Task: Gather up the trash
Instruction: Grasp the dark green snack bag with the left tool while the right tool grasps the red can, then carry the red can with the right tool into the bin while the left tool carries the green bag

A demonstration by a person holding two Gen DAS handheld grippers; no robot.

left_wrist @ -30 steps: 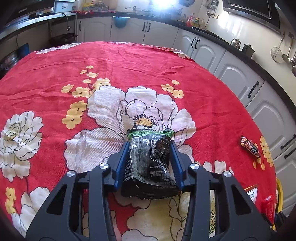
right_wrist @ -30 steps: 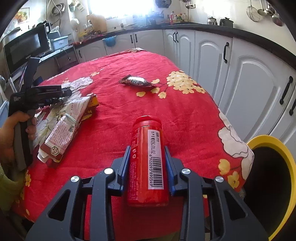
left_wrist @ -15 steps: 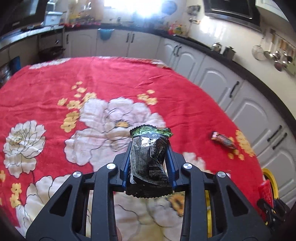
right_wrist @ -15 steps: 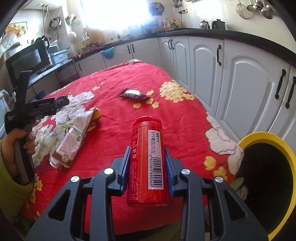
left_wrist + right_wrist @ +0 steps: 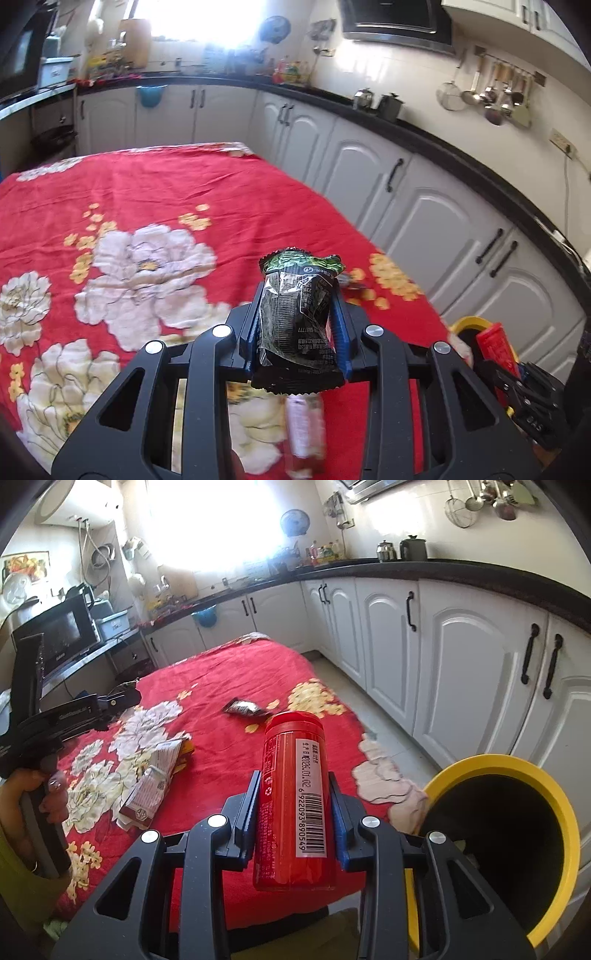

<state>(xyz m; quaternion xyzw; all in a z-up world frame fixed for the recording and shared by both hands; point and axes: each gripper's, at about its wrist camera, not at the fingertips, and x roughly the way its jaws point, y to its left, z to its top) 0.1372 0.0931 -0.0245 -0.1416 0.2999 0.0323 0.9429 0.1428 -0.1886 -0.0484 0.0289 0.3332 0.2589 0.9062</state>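
While the left gripper (image 5: 297,317) clamps a dark snack wrapper (image 5: 297,314) mid-frame above the red-clothed desk (image 5: 147,192), the right gripper (image 5: 293,801) grips a red canister (image 5: 293,805) beside the yellow-rimmed bin (image 5: 554,786) at lower right.

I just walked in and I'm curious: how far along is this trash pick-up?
Midway, apparently. In hand: the left gripper is shut on a dark snack wrapper, the right gripper on a red can, near the yellow-rimmed bin but not yet over it. Left on the red tablecloth: a small dark wrapper and crumpled cartons. What the bin already holds cannot be seen.
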